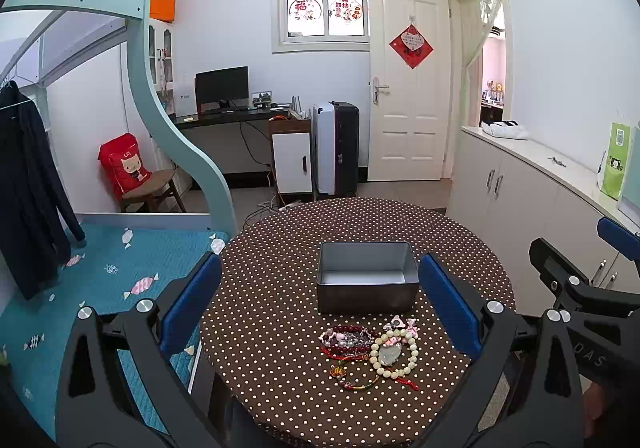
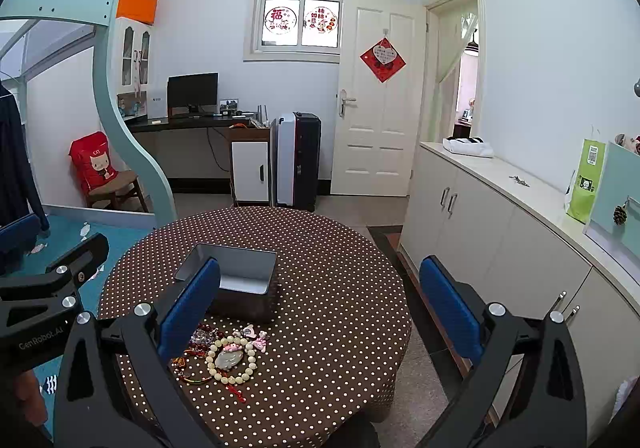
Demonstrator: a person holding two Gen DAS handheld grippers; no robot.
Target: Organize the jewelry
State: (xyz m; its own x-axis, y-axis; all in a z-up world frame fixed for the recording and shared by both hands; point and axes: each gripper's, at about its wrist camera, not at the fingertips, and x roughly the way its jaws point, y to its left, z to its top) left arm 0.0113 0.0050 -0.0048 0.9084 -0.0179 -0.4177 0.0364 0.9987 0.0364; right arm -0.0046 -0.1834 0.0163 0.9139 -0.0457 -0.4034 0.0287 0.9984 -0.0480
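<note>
A: Where does the jewelry lie?
B: The jewelry pile (image 1: pixel 366 352), with a cream bead bracelet (image 1: pixel 394 354) and dark red beads (image 1: pixel 350 330), rests on the dotted round table (image 1: pixel 280 288), just near of the grey tin box (image 1: pixel 367 276), close but apart.

A: And the grippers?
B: The left gripper (image 1: pixel 320 304) hovers above the near table edge, fingers wide apart, holding nothing. The right gripper (image 2: pixel 320 306), further right, is likewise spread and empty.

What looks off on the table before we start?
The bracelets lie in one overlapping, tangled heap on the tablecloth, beside the empty metal tin rather than in it. Nothing spilled or broken; both grippers are open and hold nothing.
</note>
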